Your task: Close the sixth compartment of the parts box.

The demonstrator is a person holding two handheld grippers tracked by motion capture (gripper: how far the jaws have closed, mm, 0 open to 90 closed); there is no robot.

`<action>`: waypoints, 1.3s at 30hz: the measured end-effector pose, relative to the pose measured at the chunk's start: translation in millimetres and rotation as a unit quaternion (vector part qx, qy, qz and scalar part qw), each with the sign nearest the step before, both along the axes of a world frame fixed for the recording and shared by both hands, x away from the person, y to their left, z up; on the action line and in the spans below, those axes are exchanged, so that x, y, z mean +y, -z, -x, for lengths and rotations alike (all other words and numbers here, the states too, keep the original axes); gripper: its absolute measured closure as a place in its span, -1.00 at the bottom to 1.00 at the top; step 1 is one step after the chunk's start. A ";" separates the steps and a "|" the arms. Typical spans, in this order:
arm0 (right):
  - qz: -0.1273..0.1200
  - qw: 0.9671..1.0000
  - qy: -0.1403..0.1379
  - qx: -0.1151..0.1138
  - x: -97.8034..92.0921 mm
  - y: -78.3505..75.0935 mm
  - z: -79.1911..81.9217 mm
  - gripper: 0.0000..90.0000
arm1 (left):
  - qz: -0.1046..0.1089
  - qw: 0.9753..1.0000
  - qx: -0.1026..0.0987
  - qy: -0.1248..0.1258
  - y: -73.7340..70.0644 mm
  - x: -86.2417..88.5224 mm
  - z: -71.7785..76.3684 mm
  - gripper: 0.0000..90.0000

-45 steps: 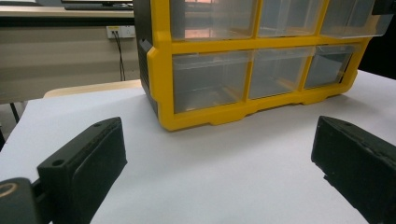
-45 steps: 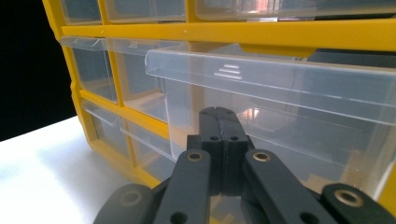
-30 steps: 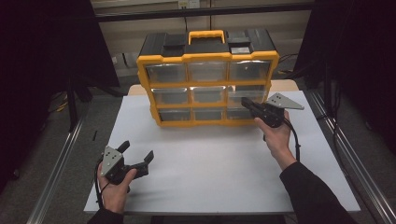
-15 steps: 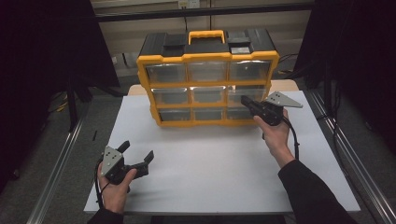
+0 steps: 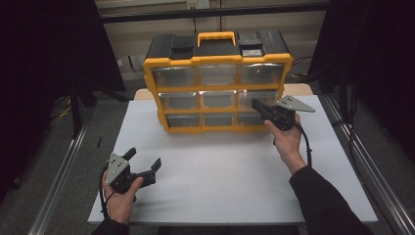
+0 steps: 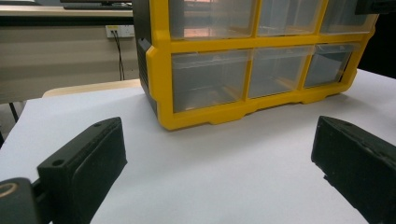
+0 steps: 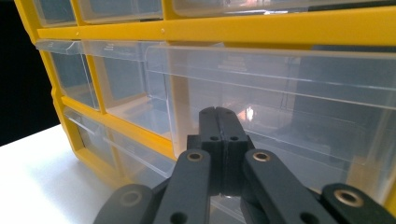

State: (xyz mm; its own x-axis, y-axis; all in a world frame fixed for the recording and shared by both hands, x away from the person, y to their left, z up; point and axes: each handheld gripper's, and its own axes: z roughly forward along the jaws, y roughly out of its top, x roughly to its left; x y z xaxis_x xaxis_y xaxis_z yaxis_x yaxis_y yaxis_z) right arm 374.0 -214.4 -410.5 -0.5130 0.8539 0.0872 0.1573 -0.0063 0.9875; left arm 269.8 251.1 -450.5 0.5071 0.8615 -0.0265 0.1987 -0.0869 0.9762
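Organizer (image 5: 218,58): yellow frame, black top, yellow handle, clear plastic drawers (image 7: 280,93). Counter (image 5: 220,171): plain white. Both tools, left tool (image 5: 145,165) and right tool (image 5: 256,105): black.

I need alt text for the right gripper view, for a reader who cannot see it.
The right gripper, its two black jaws pressed together, points at a clear plastic drawer in the yellow-framed storage cabinet. More clear drawers stand to the left, and the white tabletop shows at lower left.

Bare table (image 5: 235,181) lies open before the drawer cabinet (image 5: 218,93).
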 end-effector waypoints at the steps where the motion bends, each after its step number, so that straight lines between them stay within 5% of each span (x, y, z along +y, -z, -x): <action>1: 0.002 1.000 0.000 0.000 0.0 0.2 -0.3 1.00 | 0.001 1.000 0.000 -0.001 0.1 0.0 0.1 -0.93; 26: -0.010 1.000 0.012 0.005 0.9 2.4 -12.0 1.00 | 0.006 1.000 0.001 0.005 0.7 -0.8 -1.2 -0.93; 39: 0.007 0.999 0.032 0.029 1.8 1.1 -13.3 1.00 | 0.009 1.000 0.005 0.003 1.4 -2.6 -4.1 -0.93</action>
